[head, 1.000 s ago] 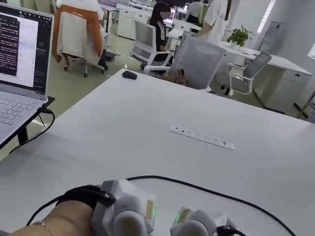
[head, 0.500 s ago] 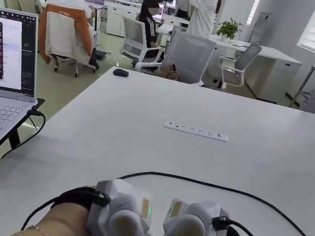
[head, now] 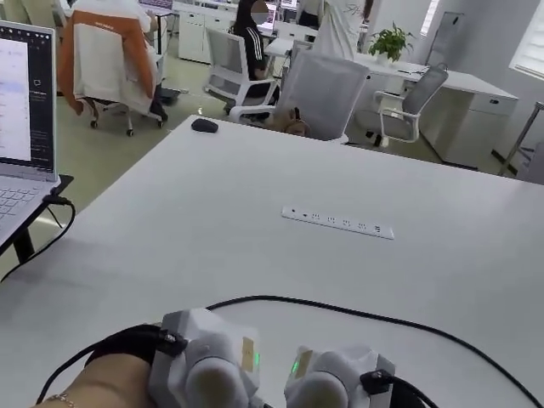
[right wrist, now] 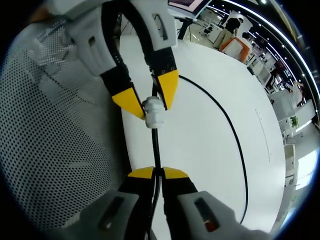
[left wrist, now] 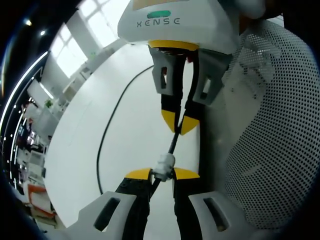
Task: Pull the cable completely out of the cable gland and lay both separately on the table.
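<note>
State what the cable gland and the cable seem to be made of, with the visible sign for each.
The cable gland looks like moulded plastic: white, smooth, dull sheen. The cable seems rubber- or PVC-sheathed: matt black, lying in loose curves.

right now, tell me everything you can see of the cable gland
The cable gland is a small white piece, plastic by its look, with a stepped round body. It is clamped between the yellow tips of the left gripper. The black cable runs through it and on to the right gripper, which is shut on the cable.
</note>
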`<state>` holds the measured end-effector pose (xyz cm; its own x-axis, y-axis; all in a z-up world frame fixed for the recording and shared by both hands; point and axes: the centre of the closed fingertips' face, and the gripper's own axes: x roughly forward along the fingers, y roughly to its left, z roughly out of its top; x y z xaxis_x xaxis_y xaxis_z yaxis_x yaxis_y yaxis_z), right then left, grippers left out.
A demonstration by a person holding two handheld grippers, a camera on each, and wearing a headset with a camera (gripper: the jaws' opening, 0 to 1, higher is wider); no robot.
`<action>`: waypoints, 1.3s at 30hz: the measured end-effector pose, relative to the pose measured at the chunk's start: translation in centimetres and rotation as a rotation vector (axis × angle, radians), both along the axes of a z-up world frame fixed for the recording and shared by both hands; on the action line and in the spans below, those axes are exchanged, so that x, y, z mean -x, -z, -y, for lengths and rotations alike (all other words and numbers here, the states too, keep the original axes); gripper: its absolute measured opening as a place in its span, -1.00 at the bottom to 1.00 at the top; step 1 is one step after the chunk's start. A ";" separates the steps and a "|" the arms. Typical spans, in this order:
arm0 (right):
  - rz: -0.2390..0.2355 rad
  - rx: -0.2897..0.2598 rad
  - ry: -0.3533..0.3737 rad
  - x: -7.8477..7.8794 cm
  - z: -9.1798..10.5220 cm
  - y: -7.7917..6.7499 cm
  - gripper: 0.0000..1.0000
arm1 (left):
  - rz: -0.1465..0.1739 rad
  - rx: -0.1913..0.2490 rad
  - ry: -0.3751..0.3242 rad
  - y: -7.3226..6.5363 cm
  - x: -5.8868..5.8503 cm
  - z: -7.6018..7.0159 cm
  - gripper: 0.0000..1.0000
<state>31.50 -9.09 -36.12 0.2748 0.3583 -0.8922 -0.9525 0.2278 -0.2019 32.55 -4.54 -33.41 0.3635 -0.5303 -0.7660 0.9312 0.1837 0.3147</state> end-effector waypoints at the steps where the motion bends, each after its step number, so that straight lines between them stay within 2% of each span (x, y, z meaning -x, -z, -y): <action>1: -0.001 0.000 0.000 0.0 0.0 0.0 -0.93 | 0.001 0.000 0.001 0.0 0.0 0.0 -0.65; 4: -0.009 0.011 -0.026 0.5 -0.2 0.3 -0.90 | -0.002 -0.003 0.000 0.1 0.1 -0.1 -0.65; 7: -0.002 0.019 -0.053 0.8 -0.4 0.3 -0.72 | -0.004 -0.013 0.002 0.2 0.2 -0.2 -0.65; 8: 0.002 0.010 -0.059 0.8 -0.6 0.1 -0.71 | -0.004 -0.015 0.003 0.3 0.2 -0.2 -0.65; 11: 0.006 -0.062 -0.066 0.7 -1.8 -0.7 -0.72 | -0.004 -0.016 0.004 0.3 0.2 -0.2 -0.65; 14: 0.012 -0.096 -0.073 0.8 -2.4 -1.3 -0.73 | 0.001 -0.012 0.005 0.1 0.2 -0.2 -0.65; 16: 0.017 -0.116 -0.082 0.8 -2.7 -1.6 -0.81 | 0.004 -0.009 0.006 0.0 0.2 -0.1 -0.65; 18: 0.035 -0.113 -0.082 0.5 -2.7 -1.7 -0.91 | 0.004 -0.005 0.009 -0.1 0.3 0.0 -0.65; 20: 0.017 -0.123 -0.063 0.5 -2.7 -1.5 -0.92 | 0.006 -0.002 0.010 -0.1 0.3 0.0 -0.65; 28: 0.022 -0.101 -0.057 0.4 -2.3 -1.2 -0.92 | 0.004 0.007 0.022 -0.2 0.3 0.3 -0.65; 32: 0.014 -0.032 -0.022 0.0 -0.8 -0.3 -0.92 | 0.009 0.019 0.011 -0.4 0.1 0.2 -0.65; 36: 0.002 -0.024 0.012 -0.2 -0.3 -0.2 -0.92 | 0.013 0.026 0.001 -0.6 -0.1 0.1 -0.65; 39: 0.005 0.029 0.014 -0.1 0.5 0.3 -0.92 | 0.013 0.027 -0.001 -0.6 -0.1 0.1 -0.65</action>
